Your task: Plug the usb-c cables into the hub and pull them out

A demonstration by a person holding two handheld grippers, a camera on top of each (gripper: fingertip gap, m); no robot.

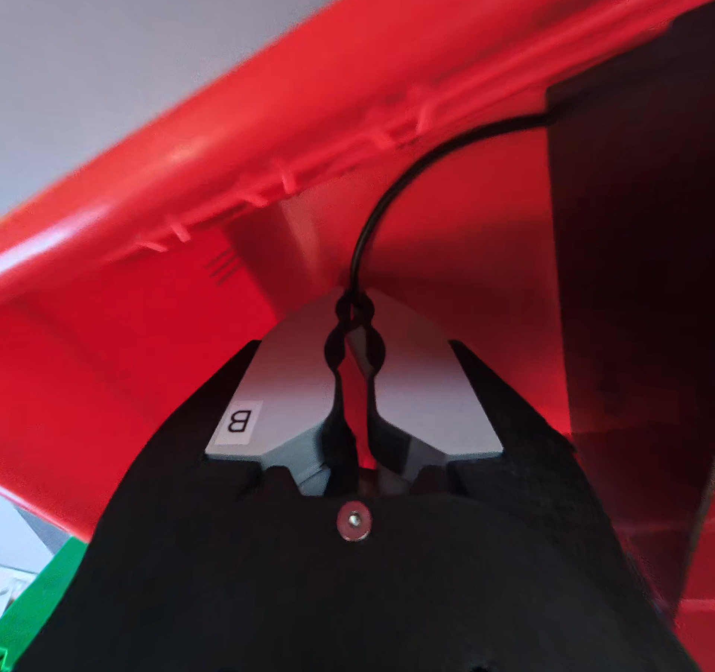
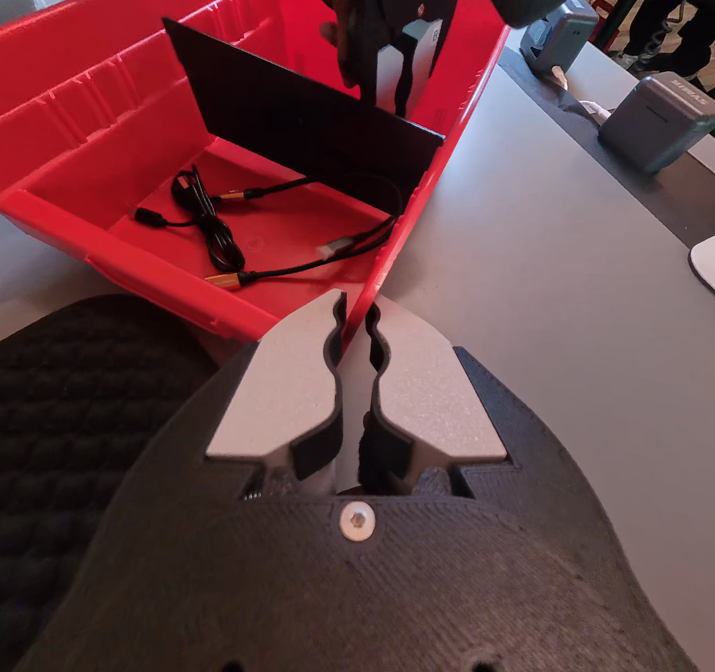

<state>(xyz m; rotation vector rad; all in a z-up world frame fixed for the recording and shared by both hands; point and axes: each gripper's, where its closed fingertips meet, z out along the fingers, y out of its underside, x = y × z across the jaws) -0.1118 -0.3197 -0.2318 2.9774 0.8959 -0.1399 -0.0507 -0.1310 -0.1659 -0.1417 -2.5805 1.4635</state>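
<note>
My left gripper point(image 1: 354, 305) is inside the red bin point(image 1: 271, 111), shut on a thin black cable point(image 1: 387, 196) that arcs up and right to the black divider point(image 1: 619, 266). In the right wrist view the left gripper point(image 2: 387, 105), held by a hand, reaches down behind the divider point(image 2: 301, 111). In front of the divider lie several black cables point(image 2: 216, 227) with an orange plug point(image 2: 224, 280) and a silver plug point(image 2: 334, 247). My right gripper point(image 2: 356, 305) is almost closed and empty, over the near right corner of the bin point(image 2: 96, 111). No hub is in view.
The bin stands on a grey table point(image 2: 541, 305). Two grey box devices point(image 2: 665, 123) point(image 2: 557, 34) stand at the far right, and a white object point(image 2: 704, 262) lies at the right edge. A black textured pad point(image 2: 77, 402) lies left of my right gripper. A green object point(image 1: 42, 583) shows at lower left. Left tips to right tips: about 20 centimetres. My left gripper's tips are some 30 centimetres from the white object point(image 2: 704, 262).
</note>
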